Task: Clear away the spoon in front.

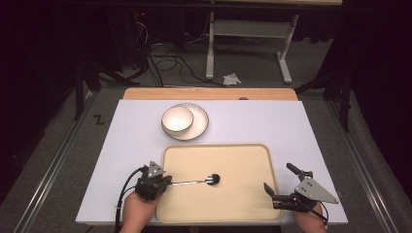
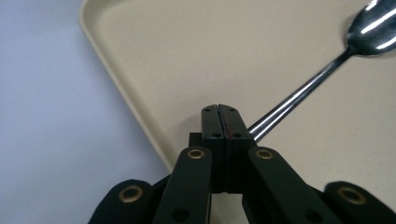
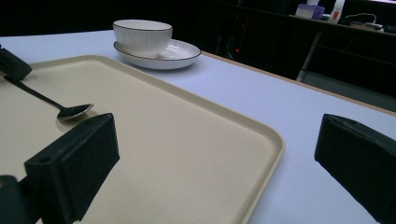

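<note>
Clenched on the handle end of the spoon (image 1: 197, 181), the left gripper (image 1: 167, 183) sits at the near left edge of the tray (image 1: 243, 204), its jaws pressed together with the thin metal handle pinched at their side. From there the spoon runs rightward, level over the tray, with its bowl near the tray's middle. In the left gripper view the handle (image 2: 299, 98) leaves the jaws toward the upper right and the spoon's bowl (image 2: 373, 28) is cut off by the frame's corner; exactly how deep the handle sits between the pads is hidden. The right gripper (image 1: 282, 187) rests over the tray's near right corner, jaws released and wide apart, holding nothing, well apart from the spoon.

Beyond the tray's far edge, a bowl (image 1: 177, 119) stands on a plate (image 1: 200, 124), near the tray's far left corner. The tray floor is bare to the right of the spoon, and white table (image 1: 272, 121) lies open on the far right.
</note>
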Demonstrator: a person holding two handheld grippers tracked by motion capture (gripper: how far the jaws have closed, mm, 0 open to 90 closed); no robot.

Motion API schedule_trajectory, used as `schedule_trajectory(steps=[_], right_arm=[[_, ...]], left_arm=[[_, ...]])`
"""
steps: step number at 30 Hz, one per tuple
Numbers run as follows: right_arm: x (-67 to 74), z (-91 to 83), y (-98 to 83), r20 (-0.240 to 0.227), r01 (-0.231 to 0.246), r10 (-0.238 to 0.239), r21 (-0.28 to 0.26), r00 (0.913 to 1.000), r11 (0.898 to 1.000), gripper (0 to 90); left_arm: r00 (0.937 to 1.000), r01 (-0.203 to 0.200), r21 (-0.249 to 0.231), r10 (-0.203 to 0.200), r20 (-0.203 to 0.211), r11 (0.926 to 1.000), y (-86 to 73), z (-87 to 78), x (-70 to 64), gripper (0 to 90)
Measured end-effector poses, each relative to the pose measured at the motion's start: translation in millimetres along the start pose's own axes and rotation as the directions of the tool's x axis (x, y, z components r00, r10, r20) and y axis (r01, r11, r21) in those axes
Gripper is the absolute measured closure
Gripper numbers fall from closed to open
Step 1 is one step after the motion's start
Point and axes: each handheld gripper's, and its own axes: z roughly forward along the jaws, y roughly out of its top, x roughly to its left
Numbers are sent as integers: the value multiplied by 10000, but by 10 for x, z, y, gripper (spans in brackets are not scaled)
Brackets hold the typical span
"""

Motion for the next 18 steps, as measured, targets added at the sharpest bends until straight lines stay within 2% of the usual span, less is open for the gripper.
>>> schedule_trajectory(steps=[2, 6, 10, 13, 15, 17, 18], right_arm=[[0, -3, 1, -4, -19, 19, -4, 10000, 10000, 5], [0, -7, 6, 15, -39, 39, -43, 10000, 10000, 5], [1, -4, 13, 3, 76, -76, -63, 10000, 10000, 5], [7, 1, 14, -2, 28, -28, -43, 10000, 10000, 5], [6, 1, 14, 1, 39, -39, -45, 10000, 10000, 5], [4, 0, 13, 7, 55, -55, -35, 10000, 10000, 5], [2, -4, 10, 43, -23, 23, -19, 10000, 10000, 5]], left_arm=[[9997, -132, 89, 130, 196, 9999, -23, -23, -59, 900], [9969, -696, 325, 684, 385, 9970, -72, -81, -219, 900], [9937, -959, 440, 931, 620, 9944, -86, -100, -323, 900], [9951, -738, 170, 725, 675, 9971, -51, -93, -334, 900], [9959, -339, -199, 354, 827, 9992, 6, -86, -329, 900], [9956, -282, -313, 309, 887, 9991, 40, -75, -346, 900], [9938, -385, -492, 433, 1022, 9980, 112, -49, -412, 900]])
